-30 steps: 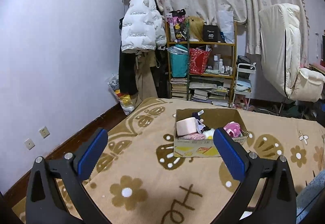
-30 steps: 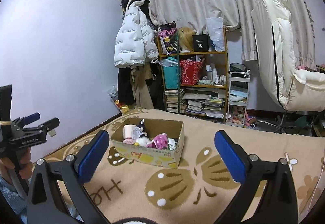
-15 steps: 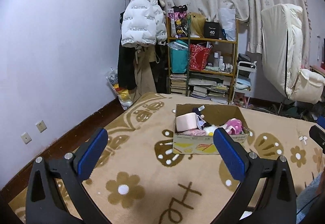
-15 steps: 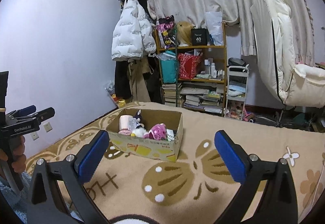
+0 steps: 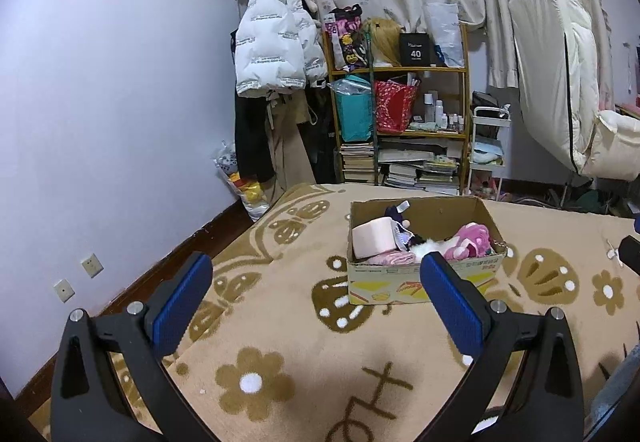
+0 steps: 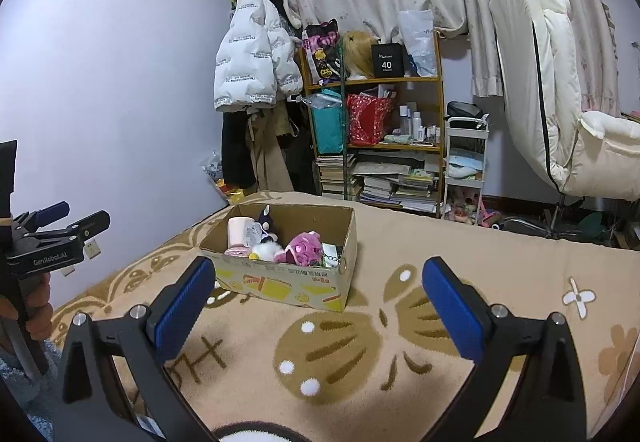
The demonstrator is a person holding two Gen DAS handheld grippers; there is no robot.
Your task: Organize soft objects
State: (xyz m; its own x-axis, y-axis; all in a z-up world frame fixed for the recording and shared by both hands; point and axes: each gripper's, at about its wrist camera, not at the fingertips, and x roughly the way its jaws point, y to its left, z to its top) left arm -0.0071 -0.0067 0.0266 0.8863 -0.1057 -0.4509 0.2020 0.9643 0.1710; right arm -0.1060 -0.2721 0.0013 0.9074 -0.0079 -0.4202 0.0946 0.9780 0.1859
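The left claw (image 5: pixel 316 280) hangs wide open with nothing between its blue-padded fingers (image 5: pixel 182 300), low over the beige carpet with brown flower and butterfly patterns (image 5: pixel 280 342). The right claw (image 6: pixel 316 282) is spread just as wide and empty, hovering over the same carpet.

Ahead of both sits the open brown cardboard box (image 5: pixel 420 278), resting on the carpet. Inside it lie the soft things: a pale pink block-shaped cushion (image 5: pixel 374 240) at the left end, a dark plush toy (image 6: pixel 265 219) behind it, a white fluffy toy (image 6: pixel 266 249) in the middle and a bright pink plush (image 5: pixel 472 240) to the right. Bare carpet lies between each claw and the box.

Beyond the box stands a wooden shelf crammed with books and bags (image 5: pixel 400 113), a white puffer jacket (image 5: pixel 272 45) hanging to its left, and a cream padded chair (image 6: pixel 560 101) on the right.

Compared with a second ago, the left claw has drifted a little nearer the box, and the right view has swung so the box sits more centrally.
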